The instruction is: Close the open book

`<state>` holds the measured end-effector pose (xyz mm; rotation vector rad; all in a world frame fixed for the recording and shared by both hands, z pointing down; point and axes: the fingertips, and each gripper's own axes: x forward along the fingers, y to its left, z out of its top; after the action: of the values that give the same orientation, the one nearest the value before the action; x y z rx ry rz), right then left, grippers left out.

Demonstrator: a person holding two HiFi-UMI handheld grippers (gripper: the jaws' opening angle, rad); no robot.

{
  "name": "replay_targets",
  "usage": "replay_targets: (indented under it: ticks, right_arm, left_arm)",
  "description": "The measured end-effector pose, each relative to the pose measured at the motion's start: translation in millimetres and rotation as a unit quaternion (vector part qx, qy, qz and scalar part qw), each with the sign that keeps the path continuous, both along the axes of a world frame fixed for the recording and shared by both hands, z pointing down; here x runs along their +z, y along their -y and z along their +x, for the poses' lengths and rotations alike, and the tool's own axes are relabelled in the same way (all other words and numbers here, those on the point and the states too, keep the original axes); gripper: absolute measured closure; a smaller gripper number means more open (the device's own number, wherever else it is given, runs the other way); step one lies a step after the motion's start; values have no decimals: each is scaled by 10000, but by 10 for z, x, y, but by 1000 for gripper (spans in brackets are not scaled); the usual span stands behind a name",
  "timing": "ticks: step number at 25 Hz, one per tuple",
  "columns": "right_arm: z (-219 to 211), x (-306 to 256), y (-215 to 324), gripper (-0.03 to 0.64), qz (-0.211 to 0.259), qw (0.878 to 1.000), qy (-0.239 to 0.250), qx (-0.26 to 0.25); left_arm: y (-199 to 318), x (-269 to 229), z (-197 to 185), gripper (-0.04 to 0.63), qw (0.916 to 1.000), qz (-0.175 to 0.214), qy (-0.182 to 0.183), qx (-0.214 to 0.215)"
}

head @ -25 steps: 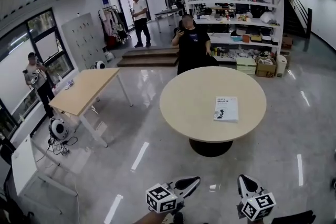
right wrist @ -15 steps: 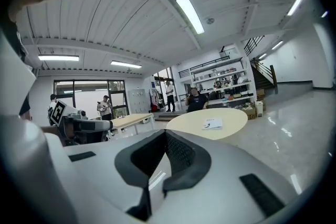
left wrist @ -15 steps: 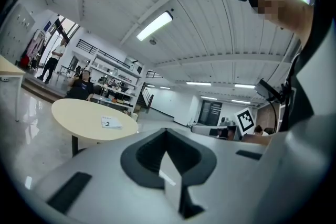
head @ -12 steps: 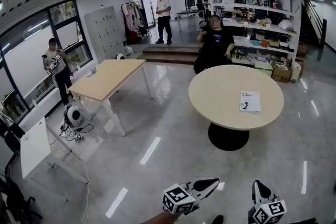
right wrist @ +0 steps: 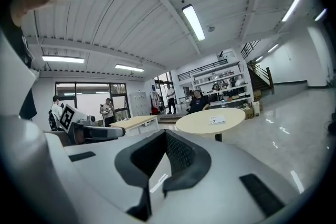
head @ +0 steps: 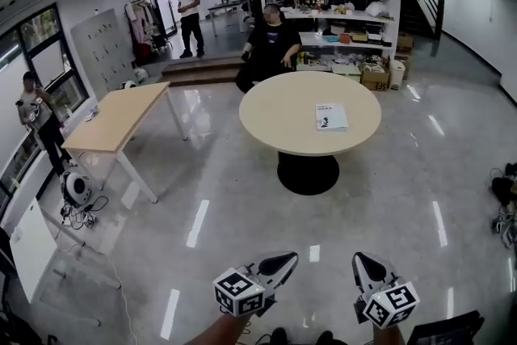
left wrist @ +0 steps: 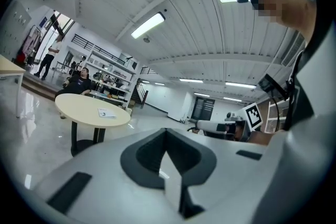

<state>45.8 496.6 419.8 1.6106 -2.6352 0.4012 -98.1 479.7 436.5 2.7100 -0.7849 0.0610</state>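
Your left gripper (head: 279, 262) and right gripper (head: 365, 264) both have their jaws pressed together on nothing. That fits, since only floor (head: 242, 198) lies near them. The book (head: 331, 116) is far ahead of both sets of tips, left of the left jaws' line and right of the right jaws' line, flat on the table (head: 275, 113). It shows one cover face up and no spread pages, so it looks already shut, as the task wants, though at this range you can't be certain.
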Motion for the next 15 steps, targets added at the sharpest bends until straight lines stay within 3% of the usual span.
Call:
replay_targets:
  ticks: [15]
  right_arm:
    - [653,-383,-709,618,434,9987,42,261]
  left_arm:
    - [-671,-464,491,606,9986,527,-15,-9]
